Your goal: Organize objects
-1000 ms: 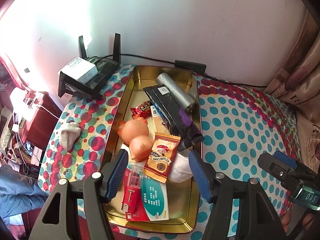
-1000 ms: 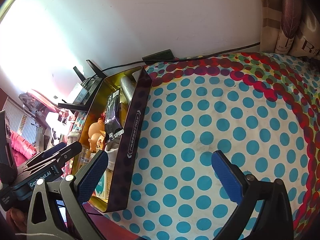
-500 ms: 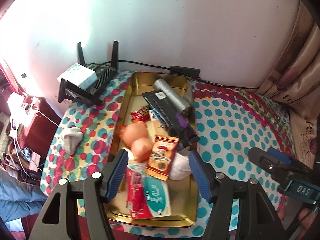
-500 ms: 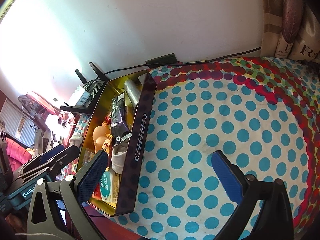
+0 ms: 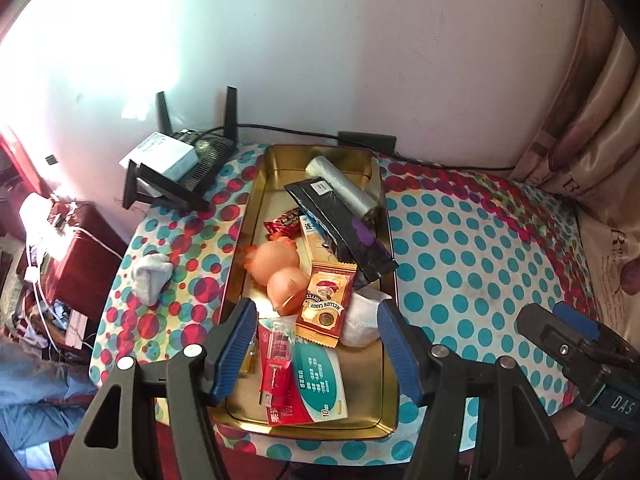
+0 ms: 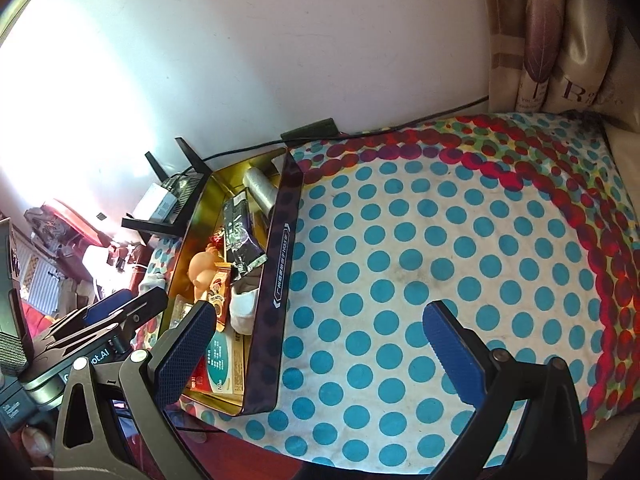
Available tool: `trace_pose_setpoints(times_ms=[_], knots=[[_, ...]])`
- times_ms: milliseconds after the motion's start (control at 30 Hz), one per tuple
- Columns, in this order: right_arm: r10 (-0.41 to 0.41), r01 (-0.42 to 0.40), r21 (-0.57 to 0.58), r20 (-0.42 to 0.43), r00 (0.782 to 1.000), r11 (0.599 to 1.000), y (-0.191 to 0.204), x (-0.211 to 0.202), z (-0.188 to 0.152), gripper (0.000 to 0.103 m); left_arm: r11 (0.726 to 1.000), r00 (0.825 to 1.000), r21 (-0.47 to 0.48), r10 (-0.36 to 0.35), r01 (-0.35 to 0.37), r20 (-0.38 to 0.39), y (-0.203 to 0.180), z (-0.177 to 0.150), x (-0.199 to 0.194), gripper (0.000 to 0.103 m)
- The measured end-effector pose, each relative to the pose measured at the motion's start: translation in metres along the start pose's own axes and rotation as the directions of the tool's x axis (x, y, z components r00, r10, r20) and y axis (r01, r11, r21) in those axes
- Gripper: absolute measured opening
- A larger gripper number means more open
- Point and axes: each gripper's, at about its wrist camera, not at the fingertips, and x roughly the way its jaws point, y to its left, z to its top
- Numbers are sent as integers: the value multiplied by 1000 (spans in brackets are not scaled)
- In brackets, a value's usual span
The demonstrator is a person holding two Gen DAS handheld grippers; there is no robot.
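Both grippers have drawn back and upward from the gold tray [image 5: 384,216] since the earlier frames, so more of the dotted bench [image 6: 440,240] now shows in each view; nothing in the tray has shifted. Left gripper [image 5: 316,344] hangs over the tray's near end, fingers [image 5: 236,344] spread and holding nothing. Right gripper [image 6: 320,352] hangs over bare cloth to the right of the tray, fingers [image 6: 452,352] likewise spread and empty. Tray contents: a grey roll at the far end, a black pouch [image 5: 344,224] lying diagonally, an orange toy [image 5: 280,268], a candy sachet [image 5: 328,304], a white sock and flat packets at the near end. One item remains outside: a grey-white sock [image 5: 152,276] on the bench, left of the tray and well apart from it. Judged the likely next target, it lies to the left and farther out from the left fingers, its long axis running roughly near to far. Left hand is plainly the nearer; the tray stands between the sock and the right hand.
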Motion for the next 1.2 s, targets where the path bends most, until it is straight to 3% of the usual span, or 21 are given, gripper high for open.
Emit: trace_pose_setpoints(times_ms=[267, 500, 600, 733, 900, 1033, 1200], knots=[[66, -66, -55, 3, 998, 996, -15, -16, 3, 103, 997, 998, -57, 56, -54, 27, -25, -15, -30, 64], [110, -111, -84, -5, 994, 990, -37, -27, 5, 103, 991, 995, -122, 55, -45, 81, -42, -31, -71, 64], [122, -122, -100, -4, 992, 987, -42, -32, 5, 103, 987, 996, -150, 64, -55, 58, -47, -34, -81, 64], [140, -141, -103, -8, 990, 985, -51, -36, 4, 103, 987, 985, -105, 136, -125, 104, -68, -35, -103, 65], [151, -151, -97, -13, 988, 984, -60, -37, 4, 103, 989, 976, -40, 148, -144, 157, -90, -36, -117, 65], [148, -148, -96, -10, 989, 984, -62, -38, 4, 103, 986, 979, -22, 167, -166, 118, -94, -35, -105, 65], [132, -132, -80, -4, 991, 988, -73, -39, 6, 103, 991, 989, -37, 132, -129, 68, -89, -35, -91, 66]])
